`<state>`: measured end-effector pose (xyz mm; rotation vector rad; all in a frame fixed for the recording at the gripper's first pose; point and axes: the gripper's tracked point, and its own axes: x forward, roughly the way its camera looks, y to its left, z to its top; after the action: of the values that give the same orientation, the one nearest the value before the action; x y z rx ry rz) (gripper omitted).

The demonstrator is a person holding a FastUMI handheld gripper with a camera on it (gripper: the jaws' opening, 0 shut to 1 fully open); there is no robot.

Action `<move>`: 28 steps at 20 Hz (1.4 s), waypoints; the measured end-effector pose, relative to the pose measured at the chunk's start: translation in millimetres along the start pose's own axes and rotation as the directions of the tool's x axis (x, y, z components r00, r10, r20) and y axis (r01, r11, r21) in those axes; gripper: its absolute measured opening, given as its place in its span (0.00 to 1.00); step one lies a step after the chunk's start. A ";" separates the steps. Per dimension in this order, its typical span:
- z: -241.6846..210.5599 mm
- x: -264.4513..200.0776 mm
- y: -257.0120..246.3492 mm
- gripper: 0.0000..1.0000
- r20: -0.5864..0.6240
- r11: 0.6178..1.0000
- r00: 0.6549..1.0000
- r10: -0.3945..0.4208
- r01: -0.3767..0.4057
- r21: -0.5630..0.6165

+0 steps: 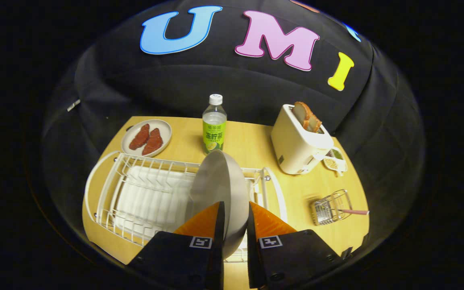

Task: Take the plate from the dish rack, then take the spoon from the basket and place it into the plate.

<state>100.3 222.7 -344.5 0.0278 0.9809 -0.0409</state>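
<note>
The tongs (236,213) are pinching the plate (220,189): the two orange fingers (204,221) stand one on each side of its lower rim, with the plate held on edge and rising between them. It is a pale grey plate, its hollow face turned to the left, and its top edge reaches up in front of the foot of the bottle beyond. Each black finger block carries a small square black-and-white marker.

Just behind and to the left of the plate is the white wire dish rack (143,193), sitting on a white drip tray that spreads across the near left of the wooden desk (256,149). Whether the plate's bottom edge touches the rack wires cannot be told, as the fingers hide it.

To the right, well apart from the rack, a small wire basket (330,207) lies near the desk's right edge, with the spoon (353,212) in it, its pinkish handle sticking out to the right.

Farther off, in the middle, stands a clear bottle (214,125) with a white cap and a green-and-yellow label; the printing on it is too small to make out. At the far left is a small round dish (146,137) with two reddish slices on it. At the far right a cream toaster (300,143) holds slices of bread (306,117) upright in its slot, and a little tray (335,160) sits just beside it.
</note>
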 end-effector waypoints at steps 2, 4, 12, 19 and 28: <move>14.2 -2.0 1.0 0.24 0.034 0.999 0.999 -0.005 0.007 -0.041; 32.6 -2.4 -3.9 0.21 0.089 0.993 0.996 -0.019 0.029 -0.113; 46.6 -36.9 -28.8 0.18 0.124 0.996 0.989 0.079 -0.075 -0.039; 12.7 -86.6 -93.4 0.18 0.132 0.953 0.966 0.223 -0.245 0.176; -100.4 -131.6 -191.3 0.18 0.106 0.858 0.938 0.329 -0.344 0.381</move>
<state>-65.2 38.6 -291.9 0.5706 0.9048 0.0843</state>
